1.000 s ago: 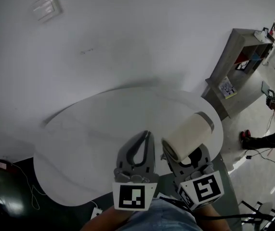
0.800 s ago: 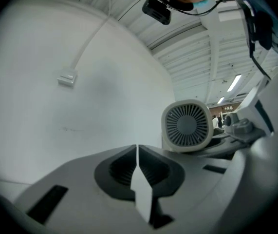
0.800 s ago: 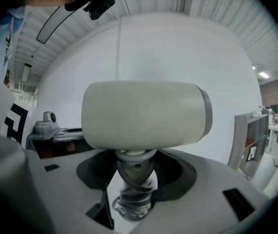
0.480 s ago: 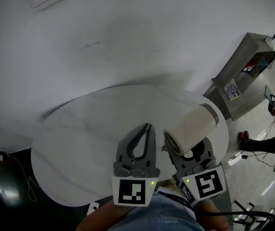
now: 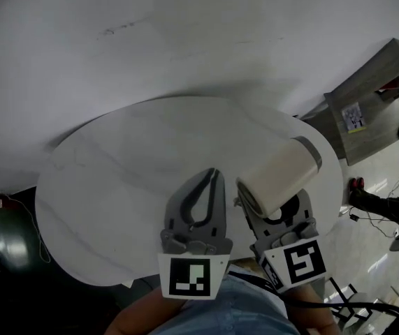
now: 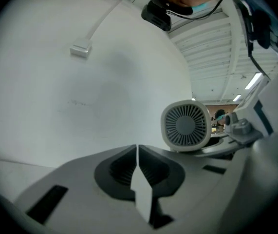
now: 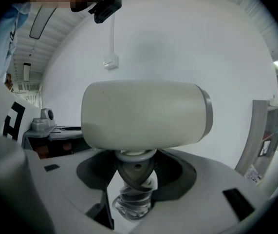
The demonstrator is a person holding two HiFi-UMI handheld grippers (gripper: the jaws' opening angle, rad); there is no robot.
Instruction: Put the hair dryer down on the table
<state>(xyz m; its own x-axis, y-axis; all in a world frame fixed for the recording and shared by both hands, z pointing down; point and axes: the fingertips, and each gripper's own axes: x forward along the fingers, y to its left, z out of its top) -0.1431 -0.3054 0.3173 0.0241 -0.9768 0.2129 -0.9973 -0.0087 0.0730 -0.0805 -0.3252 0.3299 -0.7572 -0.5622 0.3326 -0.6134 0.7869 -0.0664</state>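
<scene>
The table (image 5: 94,180) fills the middle of my head view. At lower centre, my left gripper (image 5: 215,175) has its jaws pressed together on nothing. Just right of it the dryer (image 5: 279,179) hangs over the table's right side, barrel pointing to the upper right, with its handle clamped in my right gripper (image 5: 281,223). I judge this to be the carry-in — the dryer isn't resting on the top yet. Next I'd lower it onto bare tabletop — only then let the jaws part.
</scene>
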